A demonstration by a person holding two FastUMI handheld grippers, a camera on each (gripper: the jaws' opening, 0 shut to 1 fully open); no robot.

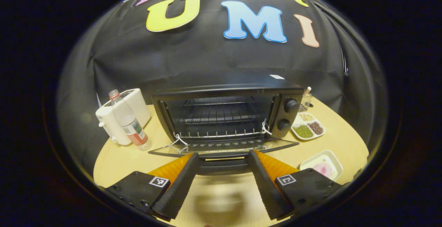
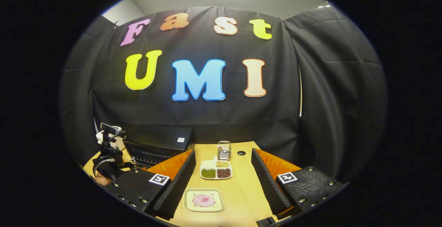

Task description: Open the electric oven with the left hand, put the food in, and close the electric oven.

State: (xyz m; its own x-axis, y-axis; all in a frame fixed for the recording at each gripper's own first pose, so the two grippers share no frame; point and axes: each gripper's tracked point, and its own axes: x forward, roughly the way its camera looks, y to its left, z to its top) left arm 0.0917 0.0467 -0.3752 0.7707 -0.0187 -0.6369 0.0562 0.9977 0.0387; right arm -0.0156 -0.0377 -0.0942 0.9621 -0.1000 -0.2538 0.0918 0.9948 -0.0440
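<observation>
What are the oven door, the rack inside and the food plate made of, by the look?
Oven door: looks like clear glass in a black frame, since the table shows through it. Rack: thin bright metal wire, glinting. Food plate: pale, smooth and glossy, ceramic or melamine; can't tell which. Tabletop: light wood-grain, likely laminate.

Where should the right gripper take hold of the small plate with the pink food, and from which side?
Probably by the plate's near rim, coming in low from the front with one finger under the edge and one above. The plate lies flat on the table between the open fingers of the right gripper, and the pink food sits in its middle, so a rim grip spares it.
</observation>
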